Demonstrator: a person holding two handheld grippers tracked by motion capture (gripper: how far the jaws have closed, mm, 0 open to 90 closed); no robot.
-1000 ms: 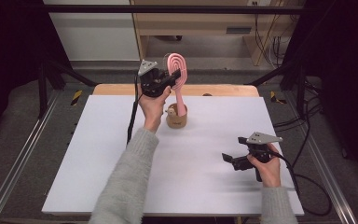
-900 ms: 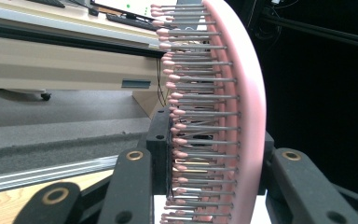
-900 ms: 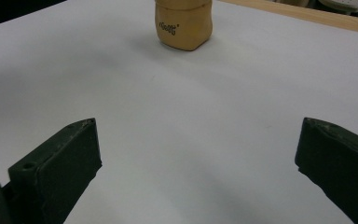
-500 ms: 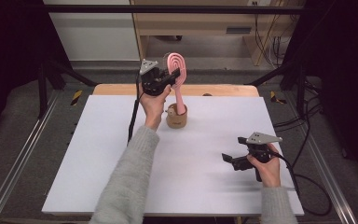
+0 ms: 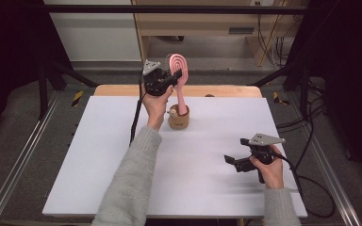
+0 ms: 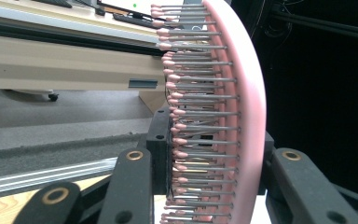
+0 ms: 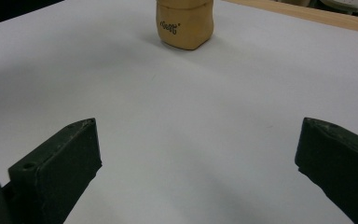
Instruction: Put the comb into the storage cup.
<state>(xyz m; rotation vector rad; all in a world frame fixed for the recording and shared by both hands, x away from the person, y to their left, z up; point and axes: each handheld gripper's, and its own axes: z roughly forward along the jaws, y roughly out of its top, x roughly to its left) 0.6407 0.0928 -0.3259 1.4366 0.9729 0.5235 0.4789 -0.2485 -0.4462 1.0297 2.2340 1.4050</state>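
Left claw (image 5: 173, 78) clamped on head of pink brush (image 5: 178, 70), bristles toward camera in left gripper view; handle stands in tan cup (image 5: 179, 120) near far edge of table (image 5: 99, 141), about mid-width. Right claw (image 5: 231, 161) open, empty, low near right edge. Judgement: brush going in or out of cup. Keep handle vertical, move straight along cup axis; cup looks light, may tip
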